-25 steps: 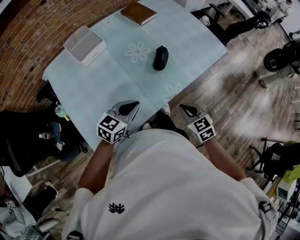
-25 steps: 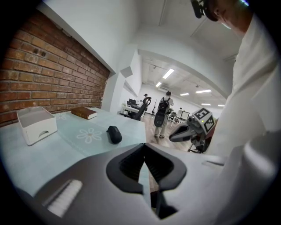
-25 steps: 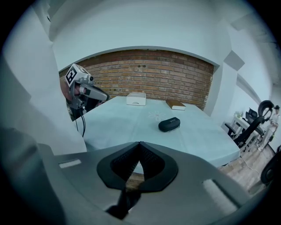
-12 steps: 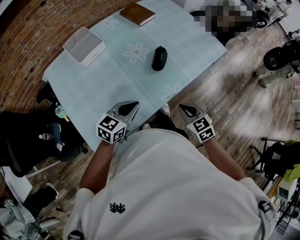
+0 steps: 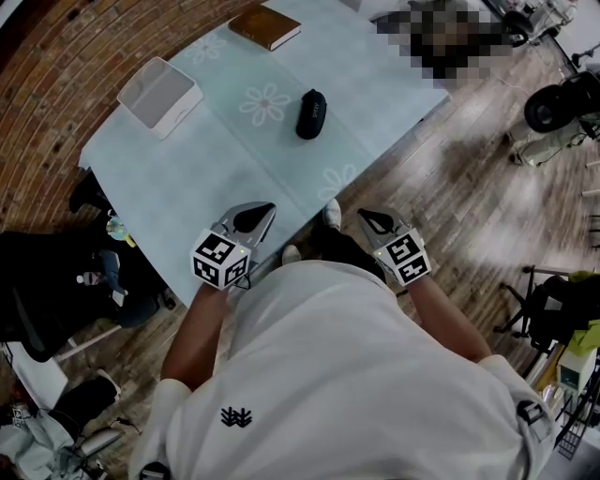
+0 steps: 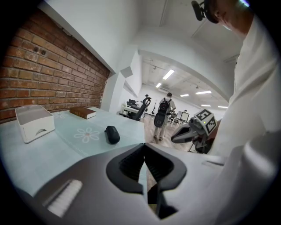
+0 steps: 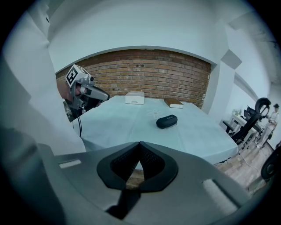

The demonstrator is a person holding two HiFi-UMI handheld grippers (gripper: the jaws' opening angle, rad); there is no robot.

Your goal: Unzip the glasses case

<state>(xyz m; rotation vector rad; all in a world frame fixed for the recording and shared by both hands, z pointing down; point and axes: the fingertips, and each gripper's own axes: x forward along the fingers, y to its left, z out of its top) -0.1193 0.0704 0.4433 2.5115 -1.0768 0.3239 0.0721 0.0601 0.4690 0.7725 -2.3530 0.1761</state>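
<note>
The black zipped glasses case lies on the pale blue table, beyond a flower print. It shows small and far off in the left gripper view and in the right gripper view. My left gripper hovers over the table's near edge, jaws closed to a point, holding nothing. My right gripper hangs just off the table's near corner, over the floor, also shut and empty. Both stay close to my body, well short of the case.
A white open box stands at the table's far left and a brown book at its far edge. A brick wall runs along the left. Black chairs and bags crowd the floor at the left; a person stands far back.
The head view has drifted, so the table and case sit slightly higher and further left. Both grippers stay where they were, still shut.
</note>
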